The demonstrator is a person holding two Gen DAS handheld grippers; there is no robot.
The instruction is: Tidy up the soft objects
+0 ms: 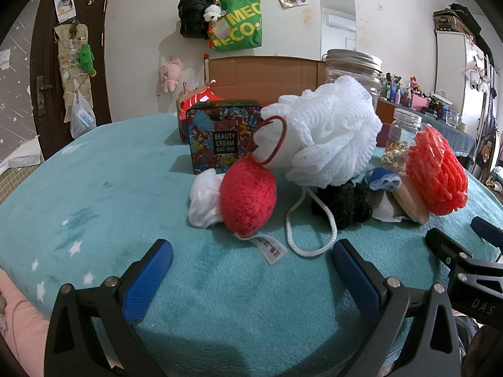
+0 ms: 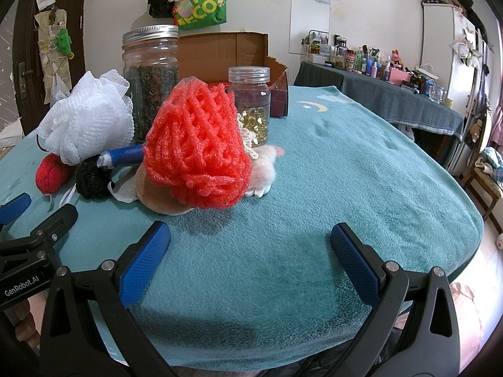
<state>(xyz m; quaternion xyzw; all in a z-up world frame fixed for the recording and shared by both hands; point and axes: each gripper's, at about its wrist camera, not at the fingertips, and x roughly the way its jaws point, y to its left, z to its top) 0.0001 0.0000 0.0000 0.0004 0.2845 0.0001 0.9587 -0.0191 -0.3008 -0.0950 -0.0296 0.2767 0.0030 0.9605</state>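
Soft things lie in a heap on the teal blanket (image 1: pixel 125 188). A red knitted ball (image 1: pixel 248 196) with a white tag sits beside a white cloth wad (image 1: pixel 204 201). Behind them is a white mesh bath puff (image 1: pixel 327 135) with a cord, a black fuzzy piece (image 1: pixel 342 204), and an orange-red foam net (image 1: pixel 437 172). The foam net (image 2: pixel 198 147), the puff (image 2: pixel 85 119) and the red ball (image 2: pixel 50 172) also show in the right wrist view. My left gripper (image 1: pixel 251 264) is open and empty, just short of the red ball. My right gripper (image 2: pixel 250 248) is open and empty in front of the foam net.
A floral "Beauty Cream" tin (image 1: pixel 223 132) stands behind the red ball. A large metal-lidded jar (image 2: pixel 151 84) and a small clear jar (image 2: pixel 250 103) stand behind the heap, with an open cardboard box (image 2: pixel 226 56) further back. The blanket's edge (image 2: pixel 471 220) falls away at right.
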